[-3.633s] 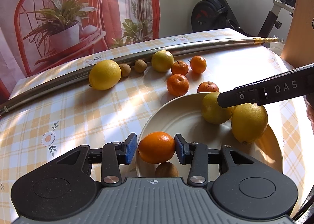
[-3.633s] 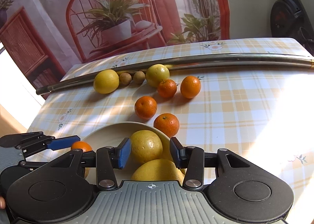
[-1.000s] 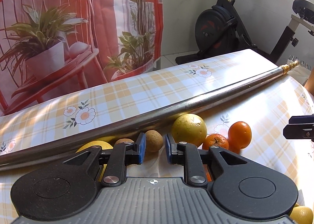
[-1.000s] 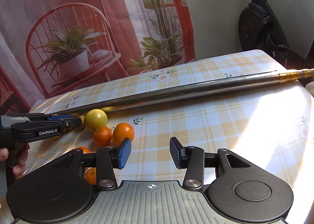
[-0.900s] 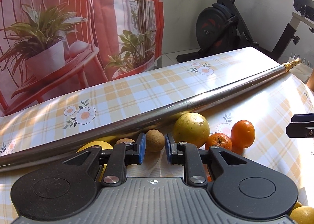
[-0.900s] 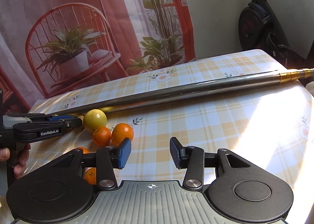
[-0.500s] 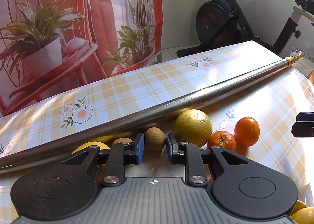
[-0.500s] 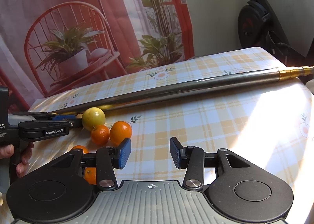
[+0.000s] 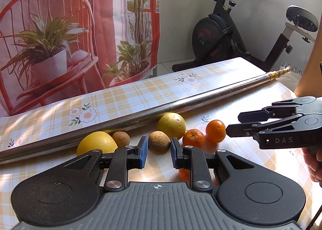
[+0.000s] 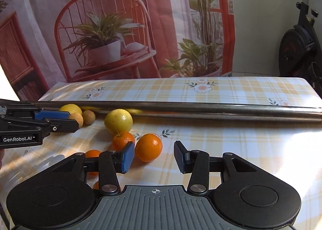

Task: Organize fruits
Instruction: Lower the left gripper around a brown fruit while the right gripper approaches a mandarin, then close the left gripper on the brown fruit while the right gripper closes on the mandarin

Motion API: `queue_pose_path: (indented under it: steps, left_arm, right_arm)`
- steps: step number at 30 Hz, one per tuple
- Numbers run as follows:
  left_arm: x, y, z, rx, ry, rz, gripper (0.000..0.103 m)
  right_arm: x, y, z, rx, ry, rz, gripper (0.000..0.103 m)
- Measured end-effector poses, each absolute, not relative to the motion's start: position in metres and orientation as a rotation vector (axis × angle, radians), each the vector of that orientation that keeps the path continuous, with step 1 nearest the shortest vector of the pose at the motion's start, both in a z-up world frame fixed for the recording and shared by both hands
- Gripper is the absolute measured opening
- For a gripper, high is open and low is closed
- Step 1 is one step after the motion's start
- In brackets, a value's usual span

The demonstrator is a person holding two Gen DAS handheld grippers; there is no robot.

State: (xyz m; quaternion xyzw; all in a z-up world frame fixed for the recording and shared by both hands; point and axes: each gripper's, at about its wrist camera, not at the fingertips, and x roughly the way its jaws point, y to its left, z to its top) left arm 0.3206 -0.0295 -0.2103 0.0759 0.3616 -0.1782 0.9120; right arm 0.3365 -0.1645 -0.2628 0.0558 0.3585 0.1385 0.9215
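1. left gripper [image 9: 157, 152] stands narrowly open, blue pads flanking a small brown round fruit [image 9: 159, 142] on the checked tablecloth [image 9: 140, 93].
2. right gripper [image 10: 154, 157] gapes wide, empty, just beside a glossy orange [image 10: 148, 147].
3. only the right view shows the left gripper's side [image 10: 38, 123]; only the left shows a yellow lemon [image 9: 97, 145] whole.
4. a smooth metal pole [image 9: 181, 103] lies behind.

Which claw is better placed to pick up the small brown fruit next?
The left claw. Its open jaws already flank the small brown fruit. The right claw, also open, sits nearer the orange.
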Motion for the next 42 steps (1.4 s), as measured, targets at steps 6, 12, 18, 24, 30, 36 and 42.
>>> queue_pose_path:
  steps: [6,12,18,24,30,36,42]
  left_arm:
    - [0.294,-0.016,-0.204,0.096,0.729,-0.350,0.025]
    - [0.282,-0.003,-0.200,0.044,0.722,-0.313,0.025]
    - [0.266,0.003,-0.197,0.017,0.719,-0.305,0.020]
    - [0.252,0.007,-0.202,0.025,0.724,-0.310,0.020]
    - [0.260,0.034,-0.209,-0.087,0.786,-0.245,0.020]
    - [0.261,0.074,-0.207,-0.205,0.803,-0.146,0.021]
    - [0.245,0.100,-0.202,-0.251,0.804,-0.083,0.023]
  right_arm:
    - [0.357,-0.142,-0.272,0.040,0.780,0.322,0.039]
    - [0.367,-0.137,-0.277,0.053,0.801,0.310,0.035]
    - [0.358,-0.138,-0.274,0.055,0.811,0.291,0.035]
    - [0.331,-0.143,-0.262,0.112,0.781,0.292,0.035]
    - [0.311,-0.147,-0.262,0.142,0.786,0.267,0.035]
    - [0.295,-0.146,-0.257,0.137,0.775,0.270,0.035]
    - [0.286,-0.145,-0.254,0.146,0.762,0.268,0.035]
